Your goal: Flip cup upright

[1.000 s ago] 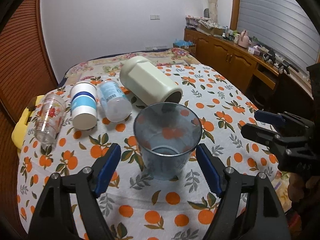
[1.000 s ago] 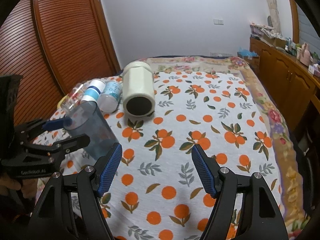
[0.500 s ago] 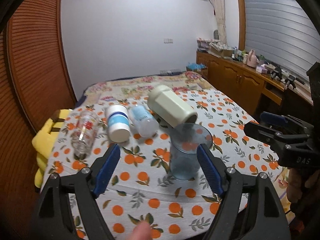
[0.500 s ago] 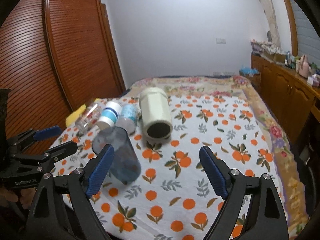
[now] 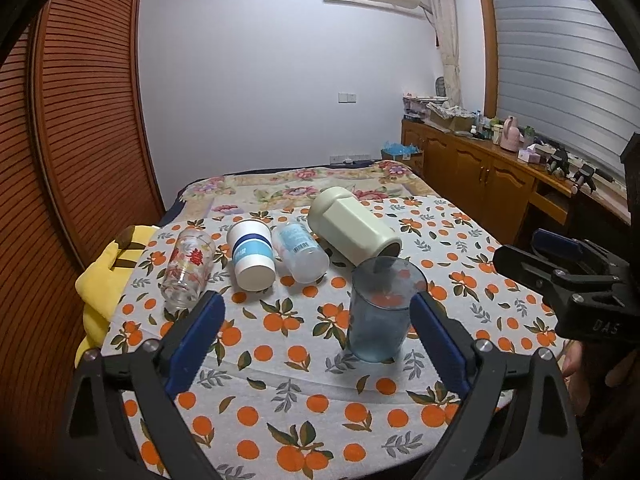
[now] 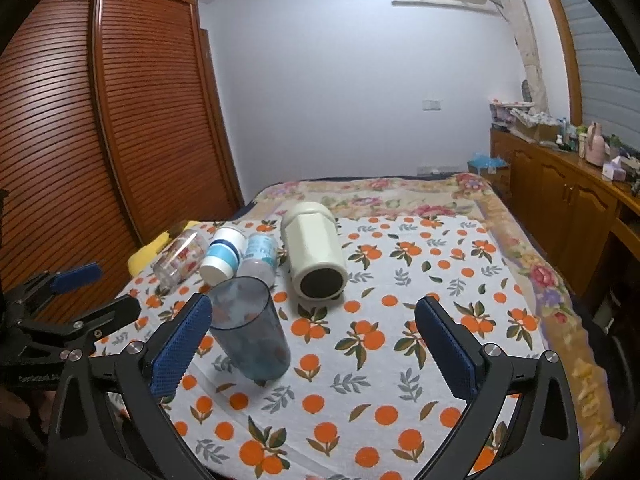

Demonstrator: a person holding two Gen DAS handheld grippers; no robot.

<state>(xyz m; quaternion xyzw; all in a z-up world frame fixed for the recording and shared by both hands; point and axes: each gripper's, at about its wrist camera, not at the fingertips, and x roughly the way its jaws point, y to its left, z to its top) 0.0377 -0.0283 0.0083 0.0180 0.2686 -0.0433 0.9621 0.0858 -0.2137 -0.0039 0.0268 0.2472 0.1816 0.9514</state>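
Dim, even indoor light with a cool cast, soft faint shadows under the cups, no strong glare, heavy fisheye bending at the wardrobe doors [image 6: 120,128] and window blind [image 5: 560,52], black vignette corners, centre reasonably sharp, edges slightly soft.

1. We see a translucent blue-grey plastic cup [image 5: 379,314], smooth with a slight sheen.
2. We see a cream cup [image 5: 354,230] with a smooth, matt finish, apparently plastic.
3. The printed glass [image 5: 188,268] looks clear and glossy.
4. The white-and-blue cup [image 5: 251,254] looks matt, and the clear bottle [image 5: 300,254] beside it looks like frosted plastic.
5. We see a soft, matt cloth with orange print [image 5: 288,360].
6. The left gripper [image 5: 316,344] and right gripper [image 6: 312,348] show matt black plastic arms, blue textured pads [image 6: 180,346] and shiny metal screws.
7. The wardrobe door [image 6: 132,128] is glossy slatted wood.
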